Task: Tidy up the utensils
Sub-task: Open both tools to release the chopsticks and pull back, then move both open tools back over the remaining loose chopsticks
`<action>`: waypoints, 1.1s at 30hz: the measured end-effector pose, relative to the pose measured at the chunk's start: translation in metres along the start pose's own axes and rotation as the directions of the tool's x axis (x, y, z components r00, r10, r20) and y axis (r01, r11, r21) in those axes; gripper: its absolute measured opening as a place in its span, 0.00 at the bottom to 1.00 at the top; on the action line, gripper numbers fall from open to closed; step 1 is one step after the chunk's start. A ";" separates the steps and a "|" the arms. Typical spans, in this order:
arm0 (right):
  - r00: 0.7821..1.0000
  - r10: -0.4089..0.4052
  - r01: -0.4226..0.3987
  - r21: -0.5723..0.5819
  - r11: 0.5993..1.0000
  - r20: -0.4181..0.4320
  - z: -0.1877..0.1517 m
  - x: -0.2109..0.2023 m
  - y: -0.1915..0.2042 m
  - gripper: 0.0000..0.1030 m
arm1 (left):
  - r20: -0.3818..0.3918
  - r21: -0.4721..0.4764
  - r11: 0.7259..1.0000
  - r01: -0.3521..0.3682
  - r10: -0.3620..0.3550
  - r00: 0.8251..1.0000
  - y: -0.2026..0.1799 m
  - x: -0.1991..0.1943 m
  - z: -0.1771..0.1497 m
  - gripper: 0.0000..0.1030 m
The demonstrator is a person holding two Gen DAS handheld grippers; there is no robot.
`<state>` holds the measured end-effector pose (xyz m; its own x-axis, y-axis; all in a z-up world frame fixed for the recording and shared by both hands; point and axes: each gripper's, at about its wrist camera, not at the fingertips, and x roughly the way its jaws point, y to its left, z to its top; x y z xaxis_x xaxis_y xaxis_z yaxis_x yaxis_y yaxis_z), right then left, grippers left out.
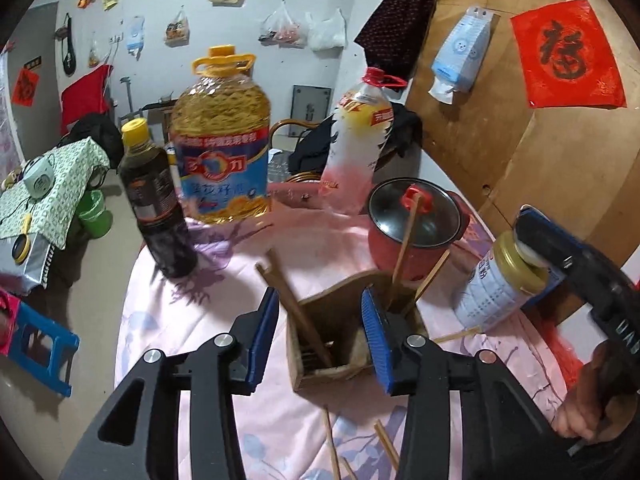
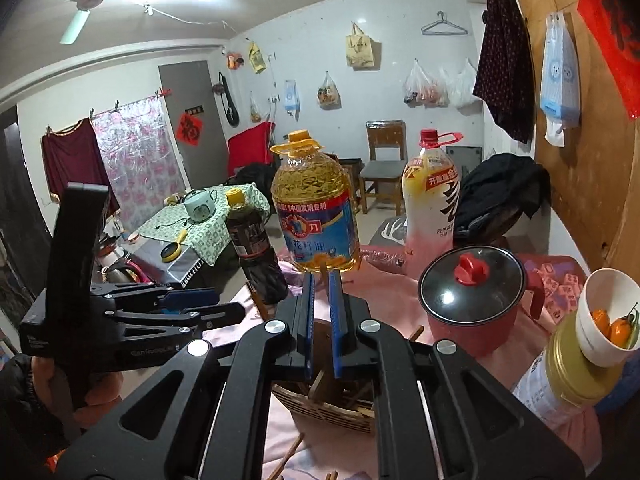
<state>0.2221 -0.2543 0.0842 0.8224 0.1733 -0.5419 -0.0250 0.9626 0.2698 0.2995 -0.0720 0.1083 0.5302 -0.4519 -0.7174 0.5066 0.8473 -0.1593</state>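
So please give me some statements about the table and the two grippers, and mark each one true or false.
1. The wooden chopstick holder already has chopsticks standing in it. True.
2. The red pot has no lid. False: a glass lid with a red knob sits on it.
3. The left gripper is open around the holder. True.
4. The right gripper is wide open. False: its jaws are nearly closed, on what looks like a thin stick; the grip itself is hard to make out.
5. Loose chopsticks lie on the pink cloth. True.
6. The big oil bottle has a red cap. False: its cap is yellow.
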 end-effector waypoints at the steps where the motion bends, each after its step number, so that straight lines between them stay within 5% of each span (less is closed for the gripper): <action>1: 1.000 0.000 0.000 0.003 1.000 0.009 0.000 -0.006 0.000 0.11 | -0.001 -0.008 1.000 -0.005 0.005 1.000 0.002 -0.001 -0.002 0.44; 12: 0.999 -0.039 0.039 0.013 0.999 0.026 -0.031 -0.065 0.012 0.23 | 0.004 -0.087 0.995 -0.052 0.053 0.999 0.017 -0.048 -0.053 0.51; 21: 0.992 -0.064 0.060 -0.039 0.997 -0.108 -0.101 -0.082 0.029 0.26 | -0.085 -0.116 0.986 -0.117 0.108 0.991 0.027 -0.058 -0.121 0.54; 33: 0.927 -0.146 0.123 -0.089 0.988 -0.347 -0.221 -0.087 0.025 0.26 | -0.279 -0.113 0.976 -0.188 0.150 0.949 0.041 -0.034 -0.220 0.55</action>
<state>0.0243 -0.1992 -0.0381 0.5687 0.0920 -0.8174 0.0259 0.9912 0.1296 0.1526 0.0400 -0.0230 0.3897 -0.2236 -0.8934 0.3177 0.9432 -0.0975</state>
